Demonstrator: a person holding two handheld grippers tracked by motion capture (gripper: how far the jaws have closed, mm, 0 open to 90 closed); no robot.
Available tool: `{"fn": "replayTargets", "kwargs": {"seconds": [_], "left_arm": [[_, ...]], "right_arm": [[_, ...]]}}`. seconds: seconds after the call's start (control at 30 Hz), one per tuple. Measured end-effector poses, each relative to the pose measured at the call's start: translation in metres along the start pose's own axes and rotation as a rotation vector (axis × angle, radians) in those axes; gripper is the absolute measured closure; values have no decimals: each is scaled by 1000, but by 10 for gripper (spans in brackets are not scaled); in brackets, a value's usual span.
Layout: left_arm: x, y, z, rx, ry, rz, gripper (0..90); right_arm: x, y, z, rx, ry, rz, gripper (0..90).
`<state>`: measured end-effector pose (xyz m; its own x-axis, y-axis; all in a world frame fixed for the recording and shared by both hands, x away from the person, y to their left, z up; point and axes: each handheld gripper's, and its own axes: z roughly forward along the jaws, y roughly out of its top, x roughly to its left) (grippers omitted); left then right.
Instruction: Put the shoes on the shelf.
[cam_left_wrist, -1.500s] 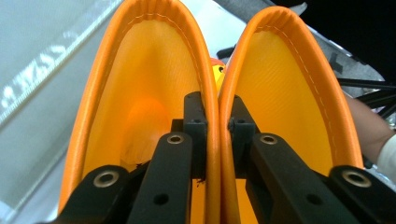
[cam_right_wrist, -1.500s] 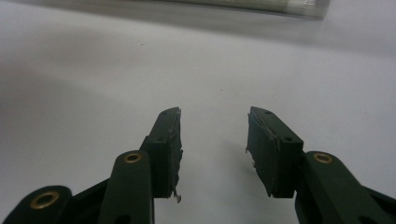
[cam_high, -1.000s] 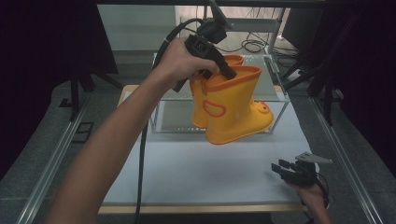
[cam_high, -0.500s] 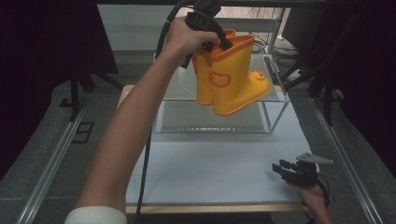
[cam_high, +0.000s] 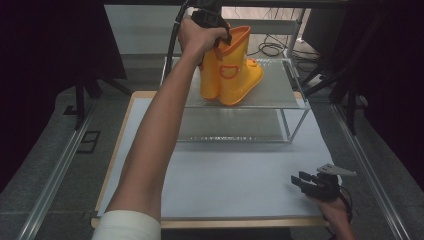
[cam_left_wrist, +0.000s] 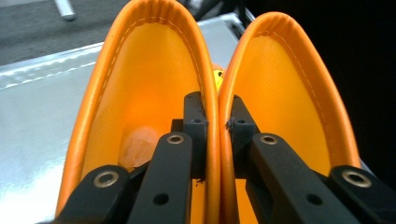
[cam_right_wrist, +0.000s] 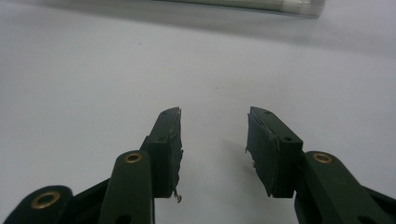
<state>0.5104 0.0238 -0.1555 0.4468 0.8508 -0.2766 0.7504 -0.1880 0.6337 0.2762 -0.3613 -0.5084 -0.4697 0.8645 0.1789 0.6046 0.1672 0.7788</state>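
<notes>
Two orange rubber boots (cam_high: 231, 70) form the item under inspection, and we find them standing as a pair on the top shelf of a metal rack (cam_high: 295, 102) at the far side of the table (cam_high: 240, 175). Starting at the left, we note the left gripper (cam_high: 222, 37) reaching in from above at the boot tops. In the left gripper view its jaws stand narrow, one inside each shaft, pinching the two adjoining rims (cam_left_wrist: 218, 121) together between the pads. We record the boots as glossy and uniformly orange, with ribbed, stitched edging round each opening and a smooth lining of the same colour. A pale patch lies deep inside the left-hand shaft; we cannot tell what it is. In the high view, the nearer boot carries a looped outline in a darker orange on its side, and the toes point right. The soles look to be down on the shelf, though we cannot confirm full contact. Moving right, the right gripper (cam_right_wrist: 212, 140) rests low over the white table surface near the front corner, its jaws parted with nothing between them.
</notes>
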Motion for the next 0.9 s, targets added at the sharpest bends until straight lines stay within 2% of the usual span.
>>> {"fn": "replayTargets", "kwargs": {"seconds": [0.17, 0.2, 0.3, 0.43, 0.53, 0.67, 0.77, 0.8, 0.87, 0.9], "left_arm": [[9, 2, 11, -31, 77, -62, 823], [9, 2, 11, -31, 77, -62, 823], [13, 2, 14, -46, 120, -93, 823], [15, -1, 22, -35, 166, -106, 820], [17, -3, 27, -20, 170, -108, 816], [18, -3, 24, -58, 157, -113, 783], [17, -2, 23, -49, 143, -99, 623], [16, -2, 23, -46, 141, -94, 623], [15, -1, 20, -50, 133, -83, 567], [14, 1, 16, -61, 116, -78, 567]], "right_arm": [[0, 0, 0, 1, 0, 1, 546], [0, 0, 0, 3, -1, -1, 546], [-1, -1, 0, 2, 0, 1, 546], [-1, -1, 1, 7, 2, 0, 546], [0, -1, 1, 5, 2, 1, 546], [0, -1, 1, 5, 3, 0, 545], [0, -1, 1, 9, 4, -3, 544], [0, -1, 1, 9, 4, -3, 544], [1, -1, 1, 8, 4, -6, 544], [1, -1, 1, 9, 5, -5, 544]]}}
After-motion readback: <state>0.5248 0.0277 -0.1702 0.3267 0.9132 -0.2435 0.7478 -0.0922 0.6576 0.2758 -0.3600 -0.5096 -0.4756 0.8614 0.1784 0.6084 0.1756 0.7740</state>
